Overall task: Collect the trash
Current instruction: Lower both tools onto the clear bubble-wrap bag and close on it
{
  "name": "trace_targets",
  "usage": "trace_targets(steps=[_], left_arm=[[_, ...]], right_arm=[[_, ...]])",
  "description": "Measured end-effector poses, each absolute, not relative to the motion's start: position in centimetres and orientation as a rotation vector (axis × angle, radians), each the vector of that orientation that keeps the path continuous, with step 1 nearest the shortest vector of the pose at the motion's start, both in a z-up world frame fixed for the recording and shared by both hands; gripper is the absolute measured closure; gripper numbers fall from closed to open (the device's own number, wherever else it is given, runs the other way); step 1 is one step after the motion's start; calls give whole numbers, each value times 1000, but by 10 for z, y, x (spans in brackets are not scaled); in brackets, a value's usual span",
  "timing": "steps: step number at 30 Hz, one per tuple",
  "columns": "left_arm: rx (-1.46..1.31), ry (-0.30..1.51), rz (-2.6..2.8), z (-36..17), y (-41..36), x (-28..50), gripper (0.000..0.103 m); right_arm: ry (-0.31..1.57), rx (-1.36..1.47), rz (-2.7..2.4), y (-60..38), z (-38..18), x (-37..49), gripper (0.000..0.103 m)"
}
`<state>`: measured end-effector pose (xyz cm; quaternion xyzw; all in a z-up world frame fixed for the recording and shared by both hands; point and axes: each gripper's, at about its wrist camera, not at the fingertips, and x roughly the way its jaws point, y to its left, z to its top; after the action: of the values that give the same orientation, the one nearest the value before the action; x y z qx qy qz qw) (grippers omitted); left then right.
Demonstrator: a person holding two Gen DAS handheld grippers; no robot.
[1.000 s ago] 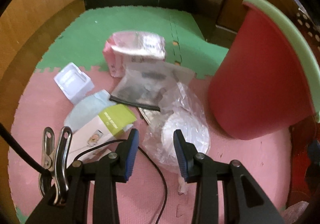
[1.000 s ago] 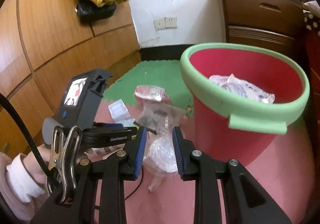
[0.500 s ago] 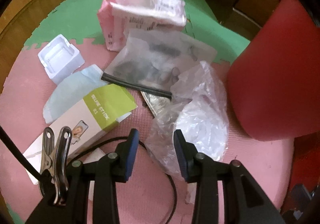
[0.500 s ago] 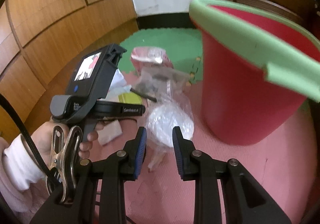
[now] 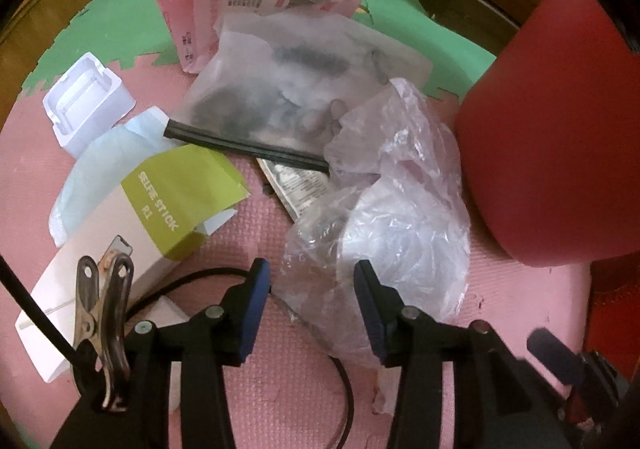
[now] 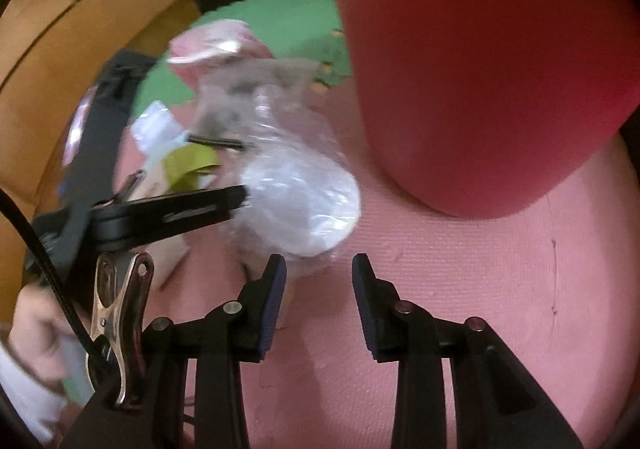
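Left wrist view: box (image 5: 132, 233) flap reads "SELFIE STICK R1".

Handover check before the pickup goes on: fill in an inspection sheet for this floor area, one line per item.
Surface: pink foam mat joined to a green mat.
Job's things: red bin upright on the mat; crumpled clear plastic bag beside it.
Clutter: frosted zip bag, pink packet, white tray, selfie stick box, pale blue pouch, all loose on the mat.
Grippers: left gripper open, jaws just widened, clear bag's edge between them, not pinched; right gripper open, jaws just widened, only mat between them.
Cables: black cable looping across the mat under the left gripper.
Surroundings: wooden panels, white wall; view blurred.
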<state>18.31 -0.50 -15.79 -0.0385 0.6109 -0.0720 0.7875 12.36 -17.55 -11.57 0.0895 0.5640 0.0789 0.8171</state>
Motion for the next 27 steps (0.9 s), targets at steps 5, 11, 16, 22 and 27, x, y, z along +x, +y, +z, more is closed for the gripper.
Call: trace_targets(steps=[5,11,16,22,27], left_arm=[[-96,1318,-149,-161,-4,184,57],[-67,1331,-131,-169,-4,187,57],[-93,1360,-101,-175,1,188,57],[-73,1371,-90,-178,-3,190,57],[-73,1363,-80,-180,-9,186,57]], right_arm=[[1215,201,115,-181,-133,141,62],[1225,175,120,-173,-152,158,60],[1224,144,134,-162,-164,169,60],[1186,212,167,-159,-170,174,63],[1222,240,187,-158,-172,173,72]])
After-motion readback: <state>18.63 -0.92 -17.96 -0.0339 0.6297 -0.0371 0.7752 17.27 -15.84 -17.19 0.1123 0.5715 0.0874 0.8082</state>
